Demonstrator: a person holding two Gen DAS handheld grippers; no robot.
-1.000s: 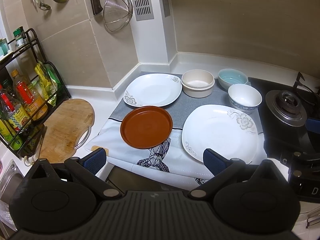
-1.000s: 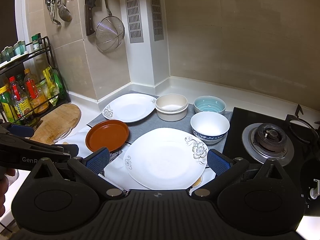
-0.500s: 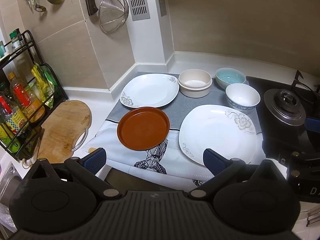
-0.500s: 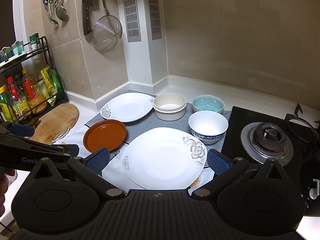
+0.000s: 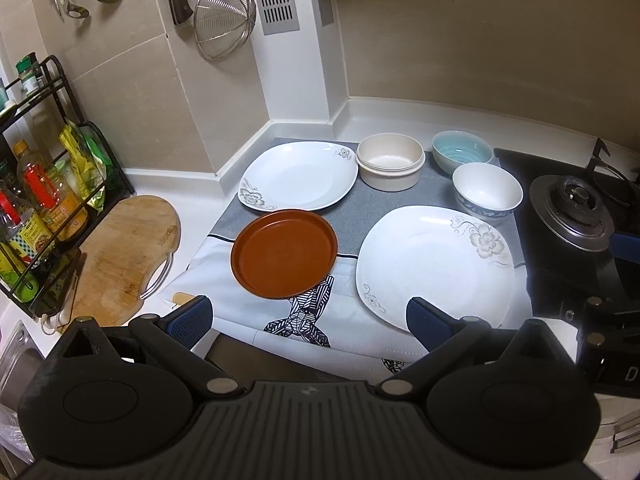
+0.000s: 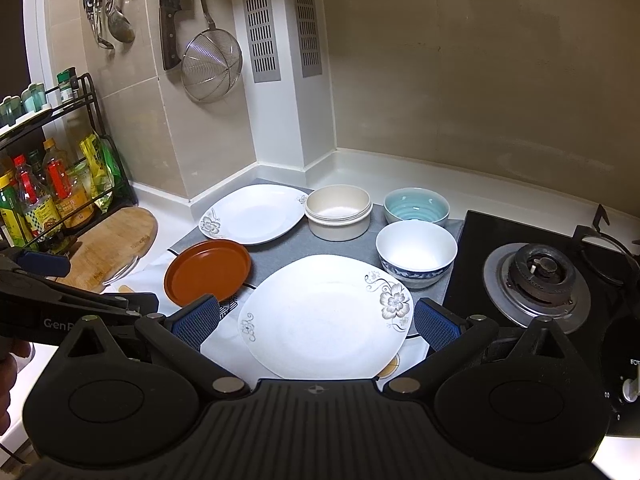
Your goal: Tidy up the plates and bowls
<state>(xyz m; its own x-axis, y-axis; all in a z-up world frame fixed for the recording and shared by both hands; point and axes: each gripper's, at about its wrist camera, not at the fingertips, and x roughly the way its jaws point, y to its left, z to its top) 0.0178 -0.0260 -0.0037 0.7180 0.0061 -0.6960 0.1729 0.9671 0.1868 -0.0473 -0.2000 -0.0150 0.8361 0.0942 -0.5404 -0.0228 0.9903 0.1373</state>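
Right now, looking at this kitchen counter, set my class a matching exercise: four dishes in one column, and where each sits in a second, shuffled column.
Column 1
1. brown plate
2. cream bowl
3. blue-green bowl
4. large flowered plate

Column 2
A. closest to the stove burner side, at the back
B. directly ahead of the right hand-held gripper
C. partly on the patterned cloth, nearest the cutting board
D. between a white plate and another bowl

Pairs: 1-C, 2-D, 3-A, 4-B
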